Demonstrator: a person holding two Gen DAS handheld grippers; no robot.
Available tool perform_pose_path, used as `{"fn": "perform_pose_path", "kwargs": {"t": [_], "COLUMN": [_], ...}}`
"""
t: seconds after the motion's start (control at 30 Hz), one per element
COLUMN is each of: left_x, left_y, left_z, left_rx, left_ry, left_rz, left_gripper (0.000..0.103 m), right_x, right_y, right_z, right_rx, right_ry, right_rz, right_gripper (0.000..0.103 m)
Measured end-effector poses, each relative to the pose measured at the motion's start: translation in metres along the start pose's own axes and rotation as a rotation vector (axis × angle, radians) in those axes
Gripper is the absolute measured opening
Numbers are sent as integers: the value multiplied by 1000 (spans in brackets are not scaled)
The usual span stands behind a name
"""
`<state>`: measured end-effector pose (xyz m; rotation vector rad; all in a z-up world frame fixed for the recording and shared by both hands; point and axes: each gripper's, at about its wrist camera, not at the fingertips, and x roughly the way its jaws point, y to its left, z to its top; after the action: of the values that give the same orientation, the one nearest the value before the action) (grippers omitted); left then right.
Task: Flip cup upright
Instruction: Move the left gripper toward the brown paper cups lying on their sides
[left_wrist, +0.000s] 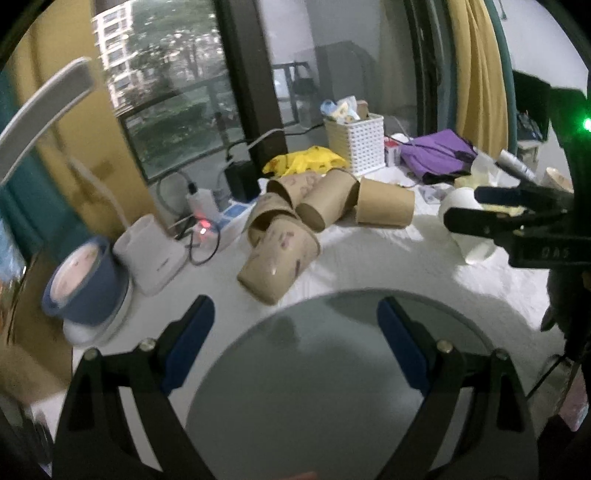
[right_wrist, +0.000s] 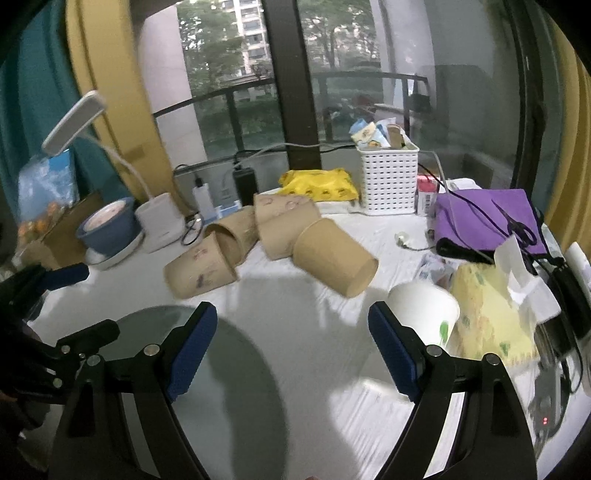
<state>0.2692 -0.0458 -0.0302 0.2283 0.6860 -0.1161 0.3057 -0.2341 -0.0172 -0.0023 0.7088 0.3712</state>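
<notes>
Several brown paper cups lie on their sides in a heap on the white table: the nearest cup (left_wrist: 279, 264) (right_wrist: 201, 271), a plain one on the right (left_wrist: 384, 202) (right_wrist: 334, 258), others behind (left_wrist: 328, 201) (right_wrist: 286, 225). A white paper cup (left_wrist: 467, 229) (right_wrist: 424, 314) stands upside down to the right. My left gripper (left_wrist: 295, 325) is open and empty over a round grey glass disc (left_wrist: 332, 387) (right_wrist: 229, 369). My right gripper (right_wrist: 291, 332) is open and empty, just left of the white cup; it shows at the right edge of the left wrist view (left_wrist: 461, 206).
A blue bowl on a saucer (left_wrist: 83, 280) (right_wrist: 110, 229) and a white desk lamp base (left_wrist: 147, 251) (right_wrist: 160, 218) stand at the left. A white basket (left_wrist: 356, 142) (right_wrist: 388, 177), yellow bag (right_wrist: 319, 184), purple cloth (right_wrist: 487, 218), yellow tissue pack (right_wrist: 491, 317) and cables crowd the back and right.
</notes>
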Motion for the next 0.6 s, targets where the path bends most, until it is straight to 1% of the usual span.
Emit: {"fn": "perform_pose_path", "kwargs": {"t": [0.13,0.27,0.37,0.6], "left_x": [35,62,85,127], "left_y": [-1,-2,-8,-28], "left_z": [24,42,58,83], "left_rx": [49,87,135,241], "left_ry": [29,47,61,88], "left_rz": [-3,-10,-10,-14], "left_gripper": [91,91,91,90], "right_x": [20,41,51,70], "right_y": [-11,-21,-28,-41], "right_z": [13,25,32,43], "right_rx": [9,22,36,64], "right_ry": [8,16,25,44], "right_rz": [-10,-15,-15,-13], "right_gripper": [86,86,86,86]}}
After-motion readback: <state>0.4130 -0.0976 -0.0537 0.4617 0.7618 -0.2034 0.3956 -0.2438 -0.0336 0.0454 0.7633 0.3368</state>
